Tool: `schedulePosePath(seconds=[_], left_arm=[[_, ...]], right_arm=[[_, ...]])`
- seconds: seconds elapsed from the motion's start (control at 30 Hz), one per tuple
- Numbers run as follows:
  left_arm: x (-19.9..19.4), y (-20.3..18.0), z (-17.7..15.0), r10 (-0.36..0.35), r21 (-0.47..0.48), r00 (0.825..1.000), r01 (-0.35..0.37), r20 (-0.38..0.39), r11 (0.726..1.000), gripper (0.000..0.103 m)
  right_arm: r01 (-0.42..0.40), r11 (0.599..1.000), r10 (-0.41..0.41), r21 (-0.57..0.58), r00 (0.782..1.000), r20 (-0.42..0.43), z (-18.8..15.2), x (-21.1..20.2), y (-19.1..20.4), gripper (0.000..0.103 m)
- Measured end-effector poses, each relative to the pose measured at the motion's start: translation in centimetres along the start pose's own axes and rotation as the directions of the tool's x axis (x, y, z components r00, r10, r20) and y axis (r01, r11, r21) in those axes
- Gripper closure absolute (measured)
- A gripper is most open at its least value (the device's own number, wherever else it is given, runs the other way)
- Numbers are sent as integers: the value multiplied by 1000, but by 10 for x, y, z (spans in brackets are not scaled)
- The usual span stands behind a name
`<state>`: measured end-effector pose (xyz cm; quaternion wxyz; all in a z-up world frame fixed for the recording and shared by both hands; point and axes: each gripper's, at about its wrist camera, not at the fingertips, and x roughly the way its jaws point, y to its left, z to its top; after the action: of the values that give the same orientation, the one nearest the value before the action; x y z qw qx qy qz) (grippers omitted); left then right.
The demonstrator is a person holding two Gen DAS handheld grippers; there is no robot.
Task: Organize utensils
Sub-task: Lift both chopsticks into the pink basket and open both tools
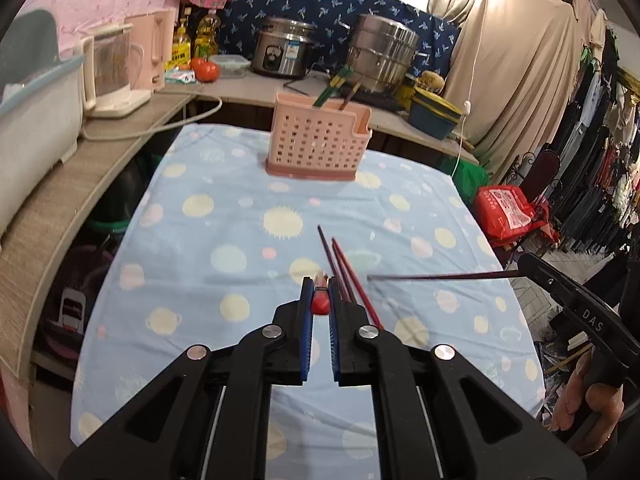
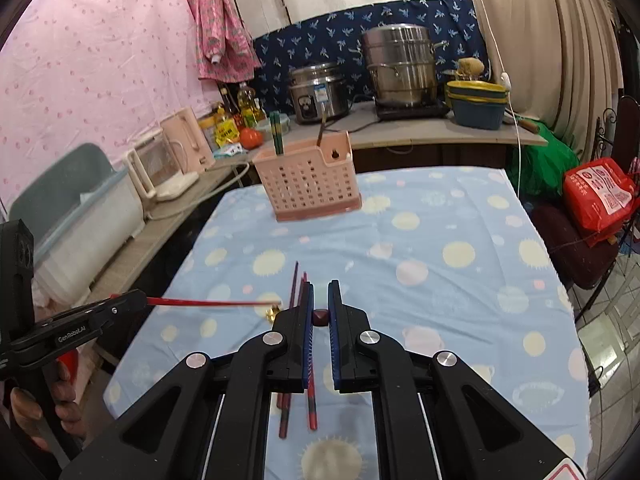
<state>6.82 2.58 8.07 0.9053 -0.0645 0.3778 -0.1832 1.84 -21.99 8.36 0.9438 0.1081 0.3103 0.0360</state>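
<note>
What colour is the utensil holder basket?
Pale pink basket with a darker pink base; clearest in the right wrist view.

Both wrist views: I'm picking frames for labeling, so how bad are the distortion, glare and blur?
Left wrist view: strong fisheye bend, dark corners; the pink utensil basket stays sharp; soft shadow beside it on the tablecloth. Right wrist view: same curved edges; glare patches on the steel steamer pot; the red chopstick in the left gripper looks slightly smeared.
</note>
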Motion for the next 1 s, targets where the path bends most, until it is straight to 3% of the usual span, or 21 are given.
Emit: schedulePosePath(seconds=[0.3,0.6,1.0], left_arm=[[-3,-1,54,18,25,996,-20,92,999,96],[1,-3,122,55,57,982,-66,182,996,96],[7,-10,258,86,67,913,-123,398,990,96]], right_arm=[[-7,1000,9,-26,996,85,52,1,6,96],[-20,999,25,-40,991,129,108,27,4,96],[-25,998,39,-51,956,290,248,73,21,96]])
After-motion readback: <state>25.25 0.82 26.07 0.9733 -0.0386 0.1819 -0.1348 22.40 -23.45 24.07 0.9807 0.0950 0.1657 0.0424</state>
